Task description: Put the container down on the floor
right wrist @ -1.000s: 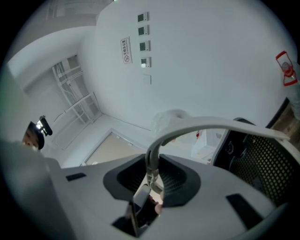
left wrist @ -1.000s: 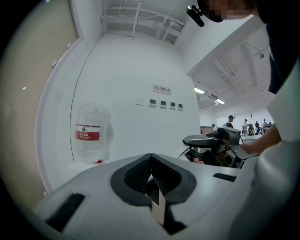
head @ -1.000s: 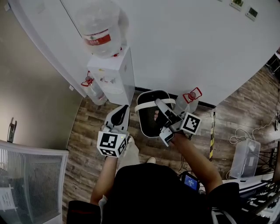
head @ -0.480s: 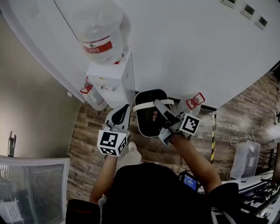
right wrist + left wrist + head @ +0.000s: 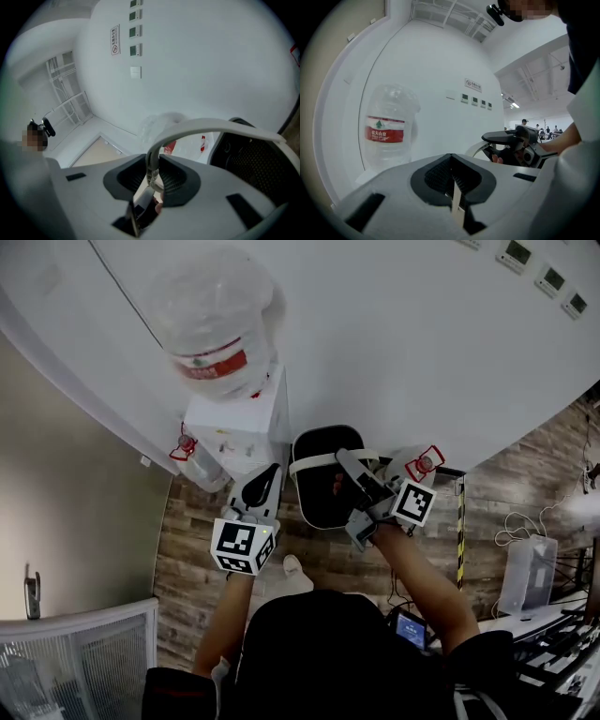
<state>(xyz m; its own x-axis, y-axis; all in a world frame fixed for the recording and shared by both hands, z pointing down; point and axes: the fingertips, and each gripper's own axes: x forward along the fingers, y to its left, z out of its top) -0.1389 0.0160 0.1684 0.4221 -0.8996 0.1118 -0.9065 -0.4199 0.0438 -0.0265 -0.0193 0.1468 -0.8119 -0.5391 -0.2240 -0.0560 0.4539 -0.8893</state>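
Note:
A black mesh container (image 5: 319, 491) with a white bail handle (image 5: 314, 463) hangs by that handle from my right gripper (image 5: 345, 460), in front of the white wall. In the right gripper view the handle (image 5: 220, 125) arcs out of the jaws, which are shut on its end (image 5: 152, 171), with the container's black wall (image 5: 255, 157) to the right. How far it is off the floor I cannot tell. My left gripper (image 5: 264, 472) stays just left of the container, shut with nothing in it (image 5: 452, 174). The left gripper view also shows the right gripper (image 5: 520, 145).
A white water dispenser (image 5: 239, 423) with a large bottle (image 5: 211, 324) on top stands against the wall left of the container. Spare bottles stand on the wood floor at its left (image 5: 192, 451) and right of the container (image 5: 422, 465). A clear bin (image 5: 525, 577) and cables lie far right.
The head view has tipped a little upward along the wall. The container stays in my right gripper's grip, slightly closer to the dispenser. The left gripper keeps its place beside it.

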